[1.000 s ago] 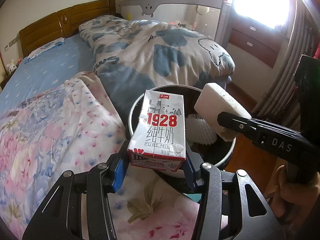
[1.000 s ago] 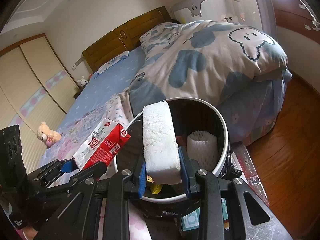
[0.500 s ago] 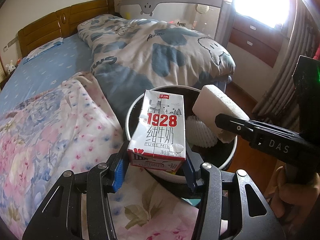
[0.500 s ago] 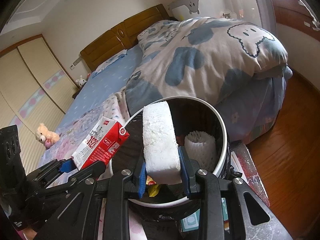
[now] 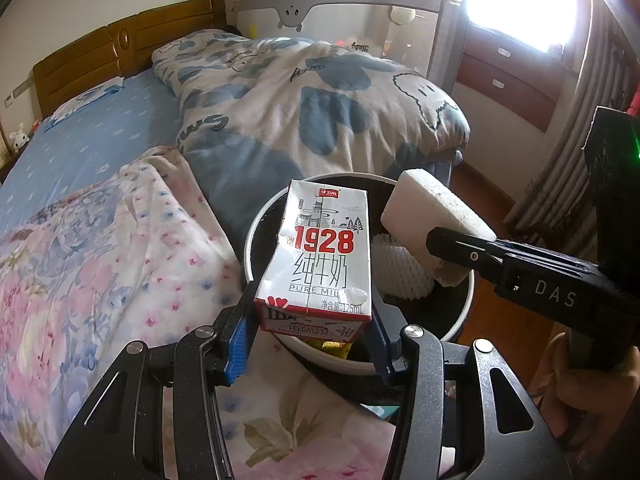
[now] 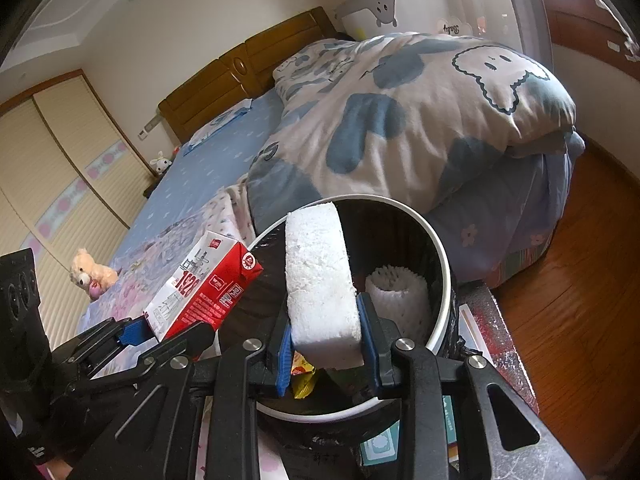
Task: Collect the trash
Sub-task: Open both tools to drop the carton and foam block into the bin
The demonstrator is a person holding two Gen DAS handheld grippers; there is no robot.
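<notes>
Left wrist view: the left gripper (image 5: 310, 330) has its jaws closed partway on the bottom end of a milk carton (image 5: 320, 258), pads pressing both side walls. The carton's long axis runs up and away from the jaws, its top end hanging over the near-left part of the white rim of the trash bin (image 5: 256, 236); the drop lies straight below and slightly ahead. The right gripper (image 5: 456, 248) enters from the right edge, holding a white foam block (image 5: 436, 210) over the bin's right half. A white foam net sleeve (image 5: 400, 268) already lies inside. The carton hides most of the bin's interior, and only a scrap of yellow wrapper shows under it. Right wrist view: the right gripper's (image 6: 326, 340) jaws are nearly closed, clamped on the lower end of the foam block (image 6: 320, 276), long axis upright along the jaws and well inside the bin rim (image 6: 442, 264). Judgement: this hand is better centred over the opening, and the carton (image 6: 200, 288), at left, sits just at the rim's edge by the bed (image 6: 208, 168). The bin's base and what it stands on are cut off by the gripper bodies.
</notes>
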